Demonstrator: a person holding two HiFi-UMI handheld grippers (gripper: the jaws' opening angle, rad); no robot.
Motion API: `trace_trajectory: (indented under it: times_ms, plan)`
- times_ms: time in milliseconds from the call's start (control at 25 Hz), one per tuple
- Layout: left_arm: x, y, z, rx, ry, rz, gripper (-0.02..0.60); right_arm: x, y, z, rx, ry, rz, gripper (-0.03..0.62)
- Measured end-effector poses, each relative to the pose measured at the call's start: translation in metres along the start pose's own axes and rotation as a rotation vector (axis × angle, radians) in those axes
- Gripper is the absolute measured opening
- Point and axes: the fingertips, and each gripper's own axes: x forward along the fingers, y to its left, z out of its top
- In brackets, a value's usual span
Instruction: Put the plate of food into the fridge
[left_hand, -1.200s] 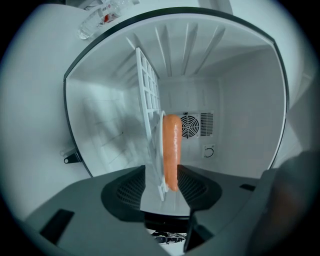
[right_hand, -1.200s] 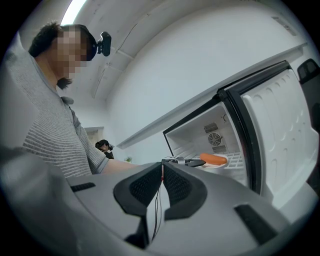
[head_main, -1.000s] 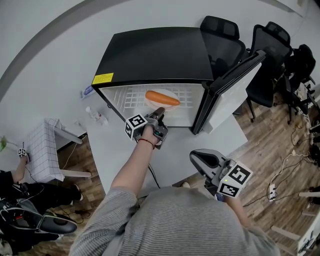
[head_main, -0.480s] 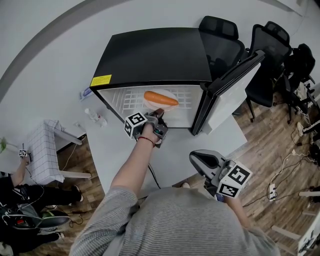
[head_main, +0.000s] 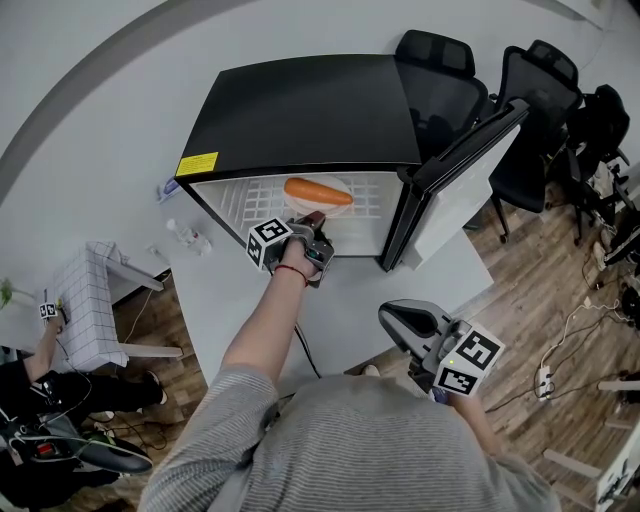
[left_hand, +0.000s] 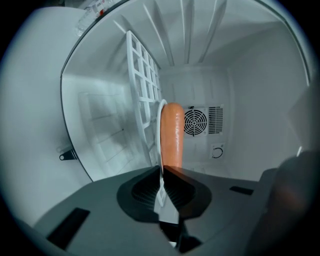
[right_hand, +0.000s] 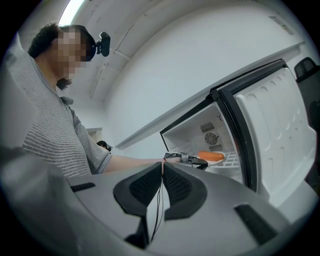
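Head view: the left gripper (head_main: 314, 218) reaches into the open fridge (head_main: 310, 105). Its jaws have just been closing and now pinch the near rim of the plate (head_main: 336, 184). The plate of food (head_main: 318, 191) lies on the wire shelf (head_main: 250, 200) much where it lay a second ago, near the shelf's front edge. It is inside already, so I judge this fresh grip is for nudging it deeper. The door (head_main: 470, 150) stands wide to the right, well apart from the arm. The right gripper (head_main: 392, 316) has not moved and hangs above the surface (head_main: 350, 290), near the person.

Left gripper view: the plate's thin white rim (left_hand: 161, 192) is clamped between the pads. Beyond the food (left_hand: 172, 135) there is free shelf (left_hand: 142, 95) up to the back wall's fan grille (left_hand: 195, 121).

Right gripper view: the right gripper (right_hand: 162, 172) has its jaws closed on nothing. The door's inner side (right_hand: 270, 130) rises beside the fridge opening, leaving it unblocked.
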Motion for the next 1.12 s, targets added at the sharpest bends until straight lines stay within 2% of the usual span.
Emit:
trace_trajectory:
  times_ms: [360,760,1120]
  plan:
    - [0.006,-0.003,0.005,0.017,0.0,-0.002,0.032,-0.002,-0.003,0.001,0.004,-0.003,-0.003,0.017]
    - [-0.005,-0.011,-0.002,0.046,0.032,-0.043,0.034,0.004,-0.003,0.001,0.014,0.002,0.015,0.017]
    - [-0.023,-0.018,-0.018,0.179,0.08,-0.079,0.032,0.009,-0.002,-0.003,0.011,0.015,0.032,0.017]
